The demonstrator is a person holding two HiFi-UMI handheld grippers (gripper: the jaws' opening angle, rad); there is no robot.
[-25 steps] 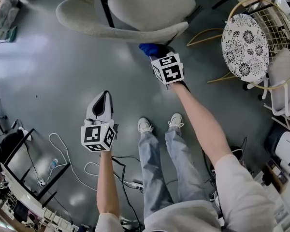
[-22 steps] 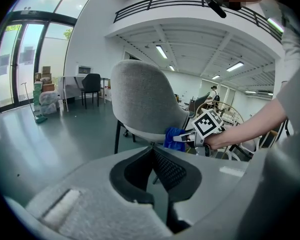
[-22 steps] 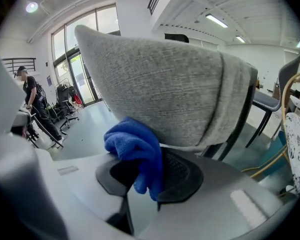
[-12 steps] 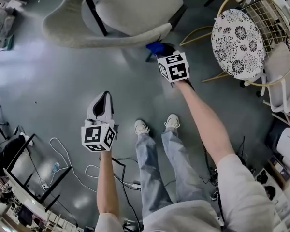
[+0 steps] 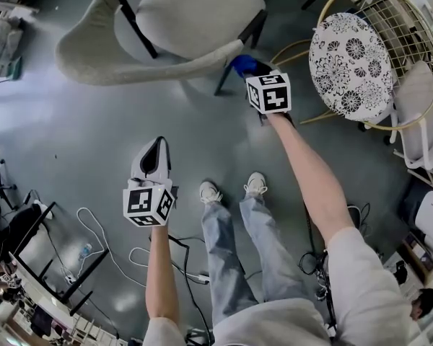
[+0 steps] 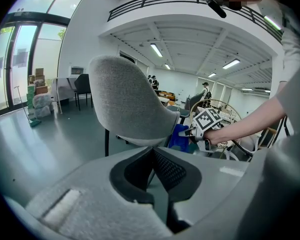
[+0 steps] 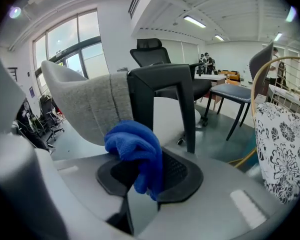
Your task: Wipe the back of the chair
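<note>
A grey upholstered chair with black legs stands at the top of the head view, its curved back facing me. My right gripper is shut on a blue cloth and holds it against the right end of that back. In the right gripper view the blue cloth bulges out of the right gripper, touching the grey chair back. My left gripper hangs lower left over the floor, shut and holding nothing. The left gripper view shows the chair, the cloth and the left gripper.
A wire chair with a floral cushion stands close on the right. The person's feet are behind the grey chair. Cables and cluttered shelving lie at the lower left. A black office chair stands beyond.
My right gripper has slid the blue cloth to the right along the chair's back, toward its right end. The left gripper has stayed where it was.
</note>
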